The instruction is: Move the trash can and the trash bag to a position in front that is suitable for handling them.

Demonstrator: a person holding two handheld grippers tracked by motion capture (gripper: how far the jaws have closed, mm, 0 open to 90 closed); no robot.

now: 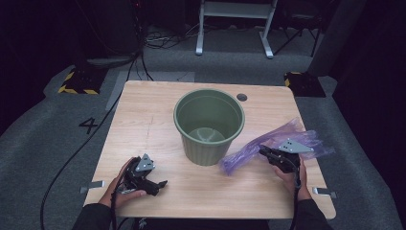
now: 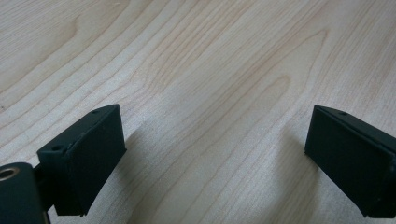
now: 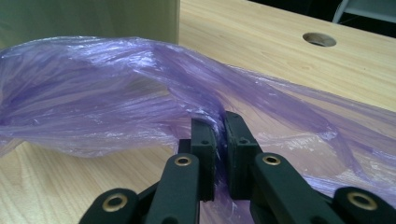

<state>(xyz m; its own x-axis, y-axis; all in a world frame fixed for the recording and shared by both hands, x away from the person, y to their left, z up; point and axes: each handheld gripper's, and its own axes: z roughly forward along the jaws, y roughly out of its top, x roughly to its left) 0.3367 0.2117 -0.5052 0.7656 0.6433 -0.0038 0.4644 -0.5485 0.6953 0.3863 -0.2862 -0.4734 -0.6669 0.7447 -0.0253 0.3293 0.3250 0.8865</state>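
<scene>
My right hand-held gripper (image 3: 219,128) is clamped on the crumpled purple plastic bag (image 1: 268,143), lying right of the ribbed green plastic bin (image 1: 209,125). Lining the bin remains undone, I judge. My left hand-held gripper (image 2: 215,154) idles, jaws apart.

Counter (image 1: 143,124): light wood-grain top, rounded corners, round cable hole (image 1: 242,97) near far edge. Green ribbed bin (image 1: 209,125) stands upright at centre, open mouth up. Purple plastic bag (image 1: 275,143) lies crumpled on counter right of bin, one end close beside bin's base. Metal brackets at near left (image 1: 92,186) and near right (image 1: 324,192) edges. Counter stands on grey carpet floor (image 1: 43,139).
</scene>
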